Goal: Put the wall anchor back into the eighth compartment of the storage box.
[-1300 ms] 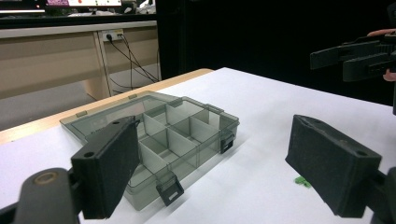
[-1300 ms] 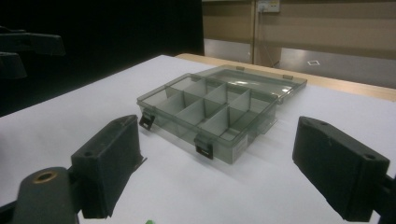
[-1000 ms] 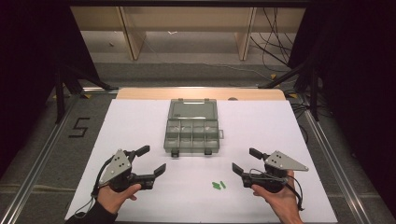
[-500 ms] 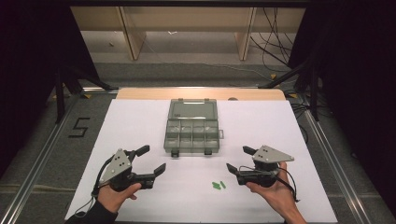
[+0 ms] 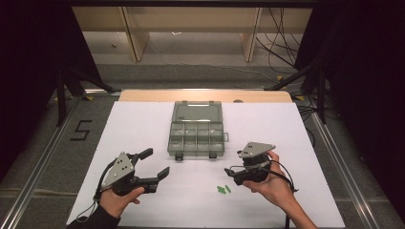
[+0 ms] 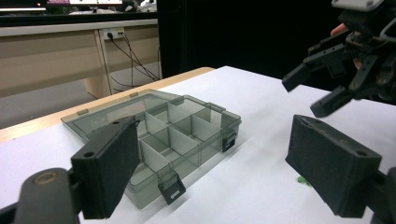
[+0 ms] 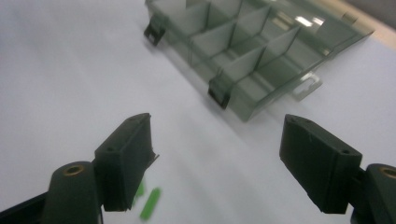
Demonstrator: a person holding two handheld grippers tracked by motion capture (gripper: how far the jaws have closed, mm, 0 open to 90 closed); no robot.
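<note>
- A translucent grey plastic compartment box (image 5: pixel 196 129) lies open on the white table cover (image 5: pixel 143 124), its lid folded flat toward the far edge and its divided tray toward the person; two black latches (image 5: pixel 179 156) hang at the tray's near edge; what the compartments hold, if anything, cannot be told.
- Two small green pieces (image 5: pixel 223 189) lie on the cover near the person, nearer than the box and a little to its right; in the right gripper view they (image 7: pixel 150 203) show blurred, just beside the lower left jaw.
- The right black hand-held gripper (image 5: pixel 231 176), topped by a grey three-cornered plate, hangs just right of and beyond the green pieces, close to them but not touching; its jaws stand wide apart with nothing between them; the box's near right corner (image 7: pixel 233 100) lies beyond them.
- The left black hand-held gripper (image 5: pixel 155 163) sits well to the left of the green pieces, nearer than the box's left corner; its jaws are spread wide and bare; in the left gripper view the box (image 6: pixel 159 135) lies ahead between them, and the right gripper (image 6: pixel 308 91) shows at the upper right.
</note>
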